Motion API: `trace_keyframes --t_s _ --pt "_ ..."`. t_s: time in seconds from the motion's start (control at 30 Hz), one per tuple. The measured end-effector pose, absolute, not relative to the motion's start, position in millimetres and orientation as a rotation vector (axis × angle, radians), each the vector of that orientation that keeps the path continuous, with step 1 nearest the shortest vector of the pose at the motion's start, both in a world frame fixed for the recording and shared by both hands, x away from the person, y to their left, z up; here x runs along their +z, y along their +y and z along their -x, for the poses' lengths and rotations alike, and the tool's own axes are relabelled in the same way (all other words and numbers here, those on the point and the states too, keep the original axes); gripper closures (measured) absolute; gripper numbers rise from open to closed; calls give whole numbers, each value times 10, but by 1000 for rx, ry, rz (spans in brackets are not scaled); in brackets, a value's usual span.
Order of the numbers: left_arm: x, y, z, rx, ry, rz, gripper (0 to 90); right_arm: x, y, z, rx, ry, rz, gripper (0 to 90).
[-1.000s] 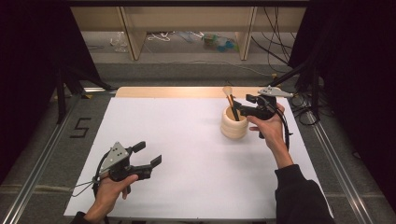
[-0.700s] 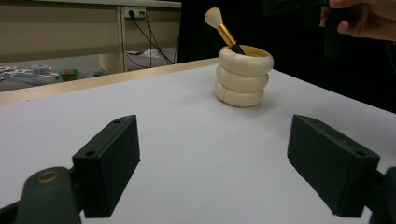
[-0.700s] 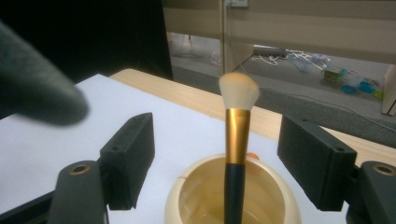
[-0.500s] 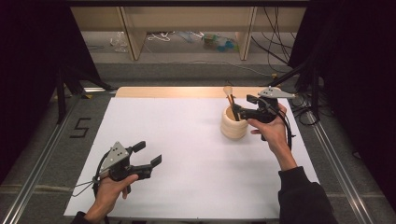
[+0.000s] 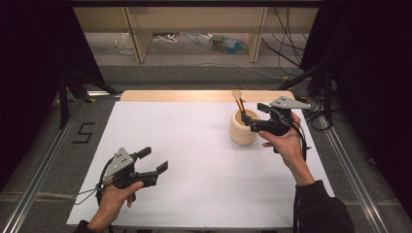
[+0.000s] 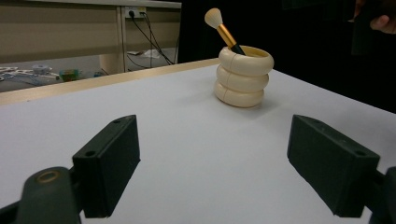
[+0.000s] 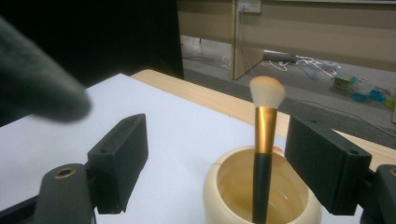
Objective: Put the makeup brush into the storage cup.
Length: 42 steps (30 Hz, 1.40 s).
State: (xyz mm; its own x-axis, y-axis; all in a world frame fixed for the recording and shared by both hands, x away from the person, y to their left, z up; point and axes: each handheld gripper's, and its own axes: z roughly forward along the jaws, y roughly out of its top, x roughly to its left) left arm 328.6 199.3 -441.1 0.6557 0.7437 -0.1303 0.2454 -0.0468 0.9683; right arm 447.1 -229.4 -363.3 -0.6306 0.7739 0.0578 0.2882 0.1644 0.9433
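A cream ringed holder [image 5: 242, 130] stands on the white table top [image 5: 194, 145] at the back right. A makeup brush [image 5: 238, 100] with a gold ferrule and pale bristles leans in it. My right gripper [image 5: 253, 115] is open just right of the holder, its jaws reaching over the rim. In the right gripper view the brush [image 7: 262, 140] rises from the holder [image 7: 224, 196] between the spread jaws, touching neither. My left gripper [image 5: 154, 160] is open and empty near the front left. The left gripper view has the holder [image 6: 243, 77] and brush [image 6: 223, 29] far ahead.
A wooden strip [image 5: 194, 95] runs along the table's far edge, with shelving legs and cables on the floor [image 5: 194, 43] behind it. Metal rails [image 5: 350, 165] flank the table. A blurred dark shape [image 7: 37, 88] sits at the upper left of the right gripper view.
My right gripper has drifted slightly toward the near side beside the holder, still open. The left gripper and the brush have not moved.
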Motion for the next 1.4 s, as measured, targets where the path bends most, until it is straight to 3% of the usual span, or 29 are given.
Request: trace_keyframes --t_s 1.4 --pt "-4412 2000 -3272 490 838 -1607 169 -3783 -2292 -3953 1447 2106 -928 183"
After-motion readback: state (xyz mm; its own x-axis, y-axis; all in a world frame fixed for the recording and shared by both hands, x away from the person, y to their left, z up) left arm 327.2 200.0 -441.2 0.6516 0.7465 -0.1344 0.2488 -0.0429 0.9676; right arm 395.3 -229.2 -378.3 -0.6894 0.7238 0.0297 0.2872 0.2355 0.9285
